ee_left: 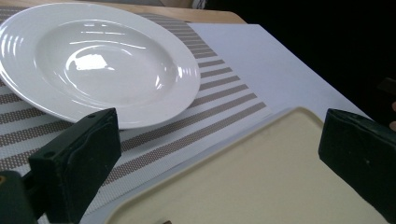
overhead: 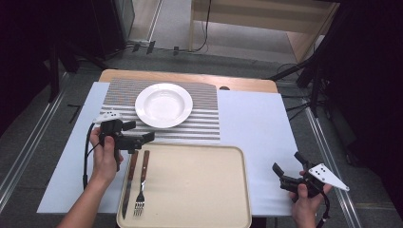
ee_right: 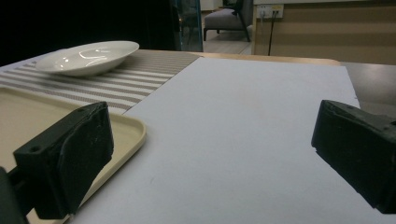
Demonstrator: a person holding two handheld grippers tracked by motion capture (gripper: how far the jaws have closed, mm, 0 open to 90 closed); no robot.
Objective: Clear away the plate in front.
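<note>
Jaws spread wide and empty on the left gripper (overhead: 139,133), poised over the tray's (overhead: 199,190) upper left corner, just above the knife (overhead: 129,183) and fork (overhead: 141,183) lying side by side. Jaws likewise spread and empty on the right gripper (overhead: 288,170), over the white-covered counter (overhead: 256,123) beside the tray. Beyond, a white plate (overhead: 163,105) on a striped mat (overhead: 204,118).

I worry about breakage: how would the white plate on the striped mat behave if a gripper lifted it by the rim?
The plate looks glazed and glossy, so probably slippery and fragile. Held by one rim, it would likely tilt.
</note>
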